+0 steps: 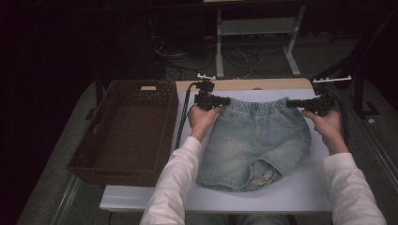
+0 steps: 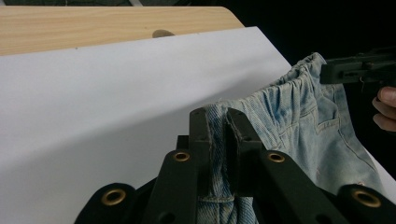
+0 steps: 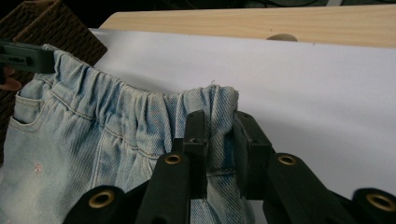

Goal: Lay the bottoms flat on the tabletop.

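A pair of light blue denim shorts [image 1: 253, 140] with an elastic waistband hangs from both grippers over the white table sheet [image 1: 305, 187], leg ends resting near the front. My left gripper [image 1: 227, 100] is shut on the waistband's left corner; in the left gripper view the denim [image 2: 219, 140] is pinched between the jaws of the left gripper [image 2: 219, 122]. My right gripper [image 1: 289, 102] is shut on the right corner, and the right gripper view shows the waistband fold [image 3: 219, 116] squeezed between the jaws of the right gripper [image 3: 218, 122]. The shorts [image 3: 93, 140] stretch between the two.
A dark brown wicker basket [image 1: 94, 150] with nothing in it stands left of the sheet, close to the left forearm. A strip of bare wooden tabletop [image 1: 244, 85] runs along the far edge. Behind the table are a metal stand [image 1: 256, 33] and cables on the floor.
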The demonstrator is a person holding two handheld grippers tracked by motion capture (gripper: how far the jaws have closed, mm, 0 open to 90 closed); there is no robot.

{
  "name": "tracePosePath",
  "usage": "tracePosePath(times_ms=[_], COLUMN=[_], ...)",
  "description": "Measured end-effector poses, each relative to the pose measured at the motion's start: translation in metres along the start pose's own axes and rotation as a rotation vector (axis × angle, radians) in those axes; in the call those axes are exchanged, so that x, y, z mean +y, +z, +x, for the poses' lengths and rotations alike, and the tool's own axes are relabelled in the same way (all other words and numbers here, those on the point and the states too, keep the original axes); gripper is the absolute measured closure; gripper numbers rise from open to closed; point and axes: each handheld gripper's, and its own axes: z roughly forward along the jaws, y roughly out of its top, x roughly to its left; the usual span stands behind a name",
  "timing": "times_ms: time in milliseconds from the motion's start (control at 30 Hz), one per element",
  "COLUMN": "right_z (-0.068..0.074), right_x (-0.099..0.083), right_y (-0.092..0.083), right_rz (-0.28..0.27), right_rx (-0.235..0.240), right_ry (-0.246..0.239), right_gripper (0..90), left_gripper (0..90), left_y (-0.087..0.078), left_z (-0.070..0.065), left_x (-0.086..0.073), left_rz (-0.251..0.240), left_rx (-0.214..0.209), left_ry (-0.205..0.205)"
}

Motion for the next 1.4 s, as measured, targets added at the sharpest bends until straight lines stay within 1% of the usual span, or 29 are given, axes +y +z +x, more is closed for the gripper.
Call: tracePosePath(times_ms=[167, 233, 333, 467, 533, 567, 600, 667, 767, 900, 1067, 1133, 1200, 1267, 1333, 1367, 1400], right_z=[-0.001, -0.002, -0.006, -0.008, -0.008, -0.008, -0.008, -0.009, -0.011, -0.015, -0.02, -0.022, -0.023, -0.023, -0.023, -0.024, -0.025], right_x=[0.01, 0.013, 0.017, 0.025, 0.029, 0.031, 0.032, 0.033, 0.032, 0.028, 0.019, 0.015, 0.012, 0.01, 0.008, 0.007, 0.007], right_y=[0.01, 0.015, 0.023, 0.033, 0.037, 0.039, 0.04, 0.044, 0.048, 0.051, 0.052, 0.053, 0.055, 0.057, 0.057, 0.057, 0.057], right_rz=[0.002, 0.001, -0.006, -0.007, -0.002, 0.0, 0.002, 0.003, 0.006, 0.011, 0.007, 0.012, 0.016, 0.007, 0.001, 0.004, 0.012], right_rx=[-0.005, -0.003, 0.003, 0.003, -0.004, -0.009, -0.013, -0.01, -0.018, -0.019, -0.011, -0.012, -0.006, 0.003, -0.011, -0.024, -0.027], right_ry=[-0.009, -0.005, 0.003, -0.001, -0.005, -0.006, -0.003, 0.004, 0.014, 0.031, 0.058, 0.069, 0.082, 0.086, 0.076, 0.075, 0.079], right_gripper=[75.7, 75.7, 75.7, 75.7, 75.7, 75.6, 75.7, 75.6, 75.6, 75.5, 74.9, 74.3, 72.1, 67.7, 64.1, 62.2, 60.6], left_gripper=[81.6, 81.6, 81.5, 81.4, 81.4, 81.3, 81.2, 80.9, 80.9, 80.5, 79.4, 78.9, 77.5, 74.7, 69.0, 65.3, 63.0], left_y=[0.003, 0.004, 0.005, 0.008, 0.01, 0.011, 0.013, 0.017, 0.023, 0.028, 0.033, 0.036, 0.037, 0.037, 0.038, 0.039, 0.039], left_z=[0.01, 0.014, 0.021, 0.028, 0.032, 0.034, 0.036, 0.04, 0.044, 0.047, 0.052, 0.053, 0.054, 0.055, 0.057, 0.058, 0.059], left_x=[0.003, 0.004, 0.006, 0.008, 0.007, 0.006, 0.005, 0.003, 0.001, -0.001, -0.008, -0.01, -0.012, -0.015, -0.018, -0.019, -0.02], left_rz=[-0.011, -0.018, -0.03, -0.048, -0.067, -0.075, -0.078, -0.074, -0.08, -0.082, -0.105, -0.101, -0.099, -0.111, -0.114, -0.111, -0.105], left_rx=[0.011, 0.017, 0.021, 0.036, 0.035, 0.039, 0.046, 0.061, 0.056, 0.055, 0.033, 0.035, 0.047, 0.044, 0.044, 0.051, 0.06], left_ry=[-0.017, -0.015, -0.025, -0.03, -0.037, -0.035, -0.03, -0.037, -0.057, -0.065, -0.11, -0.121, -0.118, -0.125, -0.13, -0.133, -0.129])
